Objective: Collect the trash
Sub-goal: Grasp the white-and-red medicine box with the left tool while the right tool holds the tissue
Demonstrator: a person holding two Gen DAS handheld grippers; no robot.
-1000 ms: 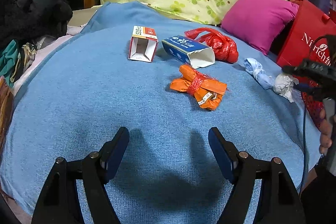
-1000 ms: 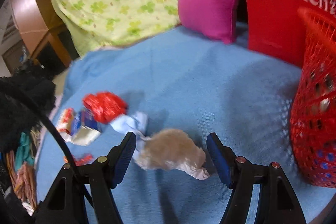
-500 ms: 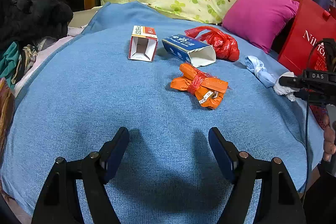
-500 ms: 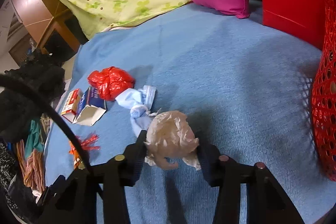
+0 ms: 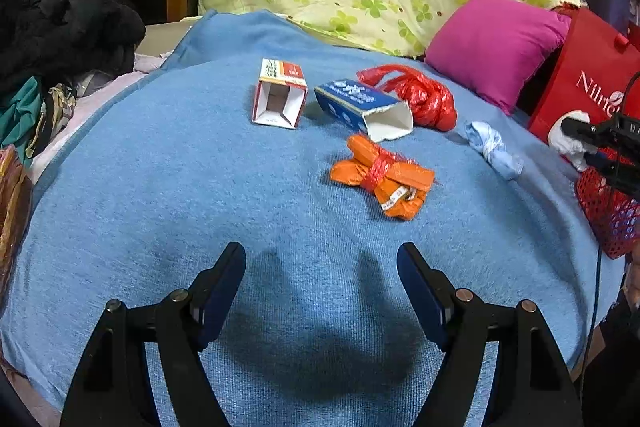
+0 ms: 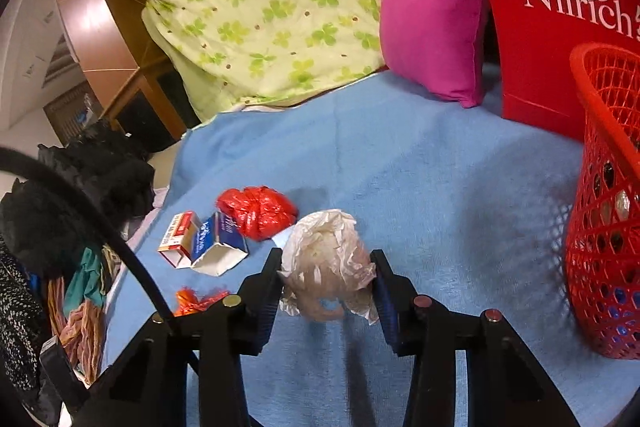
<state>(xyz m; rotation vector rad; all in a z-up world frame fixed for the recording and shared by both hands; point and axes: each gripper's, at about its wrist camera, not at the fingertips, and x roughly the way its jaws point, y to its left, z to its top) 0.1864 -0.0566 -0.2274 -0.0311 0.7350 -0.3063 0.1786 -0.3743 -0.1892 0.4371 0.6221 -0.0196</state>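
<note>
Where woven blue blanket (image 6: pixel 420 167) spreads, right tool (image 6: pixel 326 269) pinches crinkled plastic wad (image 6: pixel 328 259).

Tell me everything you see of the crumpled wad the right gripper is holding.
The crumpled wad is whitish-beige, thin and crinkly like tissue or film. The right gripper, whose jaws have just closed, pinches it between both pads. It looks lifted off the blue blanket, ragged ends hanging below. The left view shows it white, beside the red mesh basket.

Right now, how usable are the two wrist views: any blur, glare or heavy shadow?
Left wrist: sharp, fisheye bends the blue blanket; the left gripper casts a dark shadow beneath. Right wrist: slight motion blur on the crumpled white bag in the right gripper; glare on the wooden panel.
</note>
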